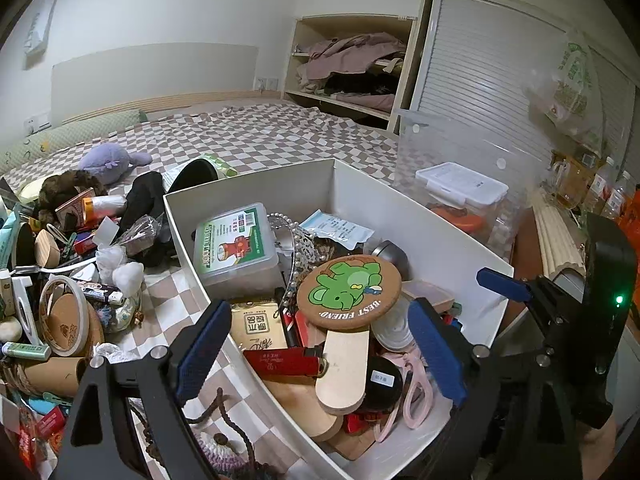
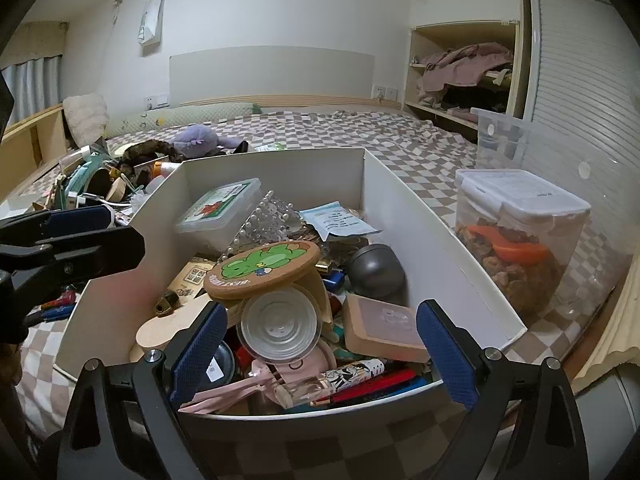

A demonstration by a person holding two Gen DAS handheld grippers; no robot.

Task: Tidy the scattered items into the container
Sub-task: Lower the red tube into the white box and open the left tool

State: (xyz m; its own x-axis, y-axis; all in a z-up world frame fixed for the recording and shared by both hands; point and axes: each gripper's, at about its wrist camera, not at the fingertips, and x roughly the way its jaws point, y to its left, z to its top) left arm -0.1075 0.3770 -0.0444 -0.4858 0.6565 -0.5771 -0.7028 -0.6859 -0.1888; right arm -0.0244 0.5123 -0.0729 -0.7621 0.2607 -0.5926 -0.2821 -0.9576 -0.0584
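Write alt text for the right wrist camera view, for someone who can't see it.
The open right gripper hovers empty over a white box crammed with small items, topped by a cork coaster with a green bear. The box sits on a checkered bed, with a clear lidded container to its right.

White open-top box (image 2: pixel 404 196) on checkered bed, heaped full: cork frog coaster (image 2: pixel 262 266) tilted on top, flashlight case (image 2: pixel 218 210) at rear; loose clutter pile (image 1: pixel 60 272) just left of it
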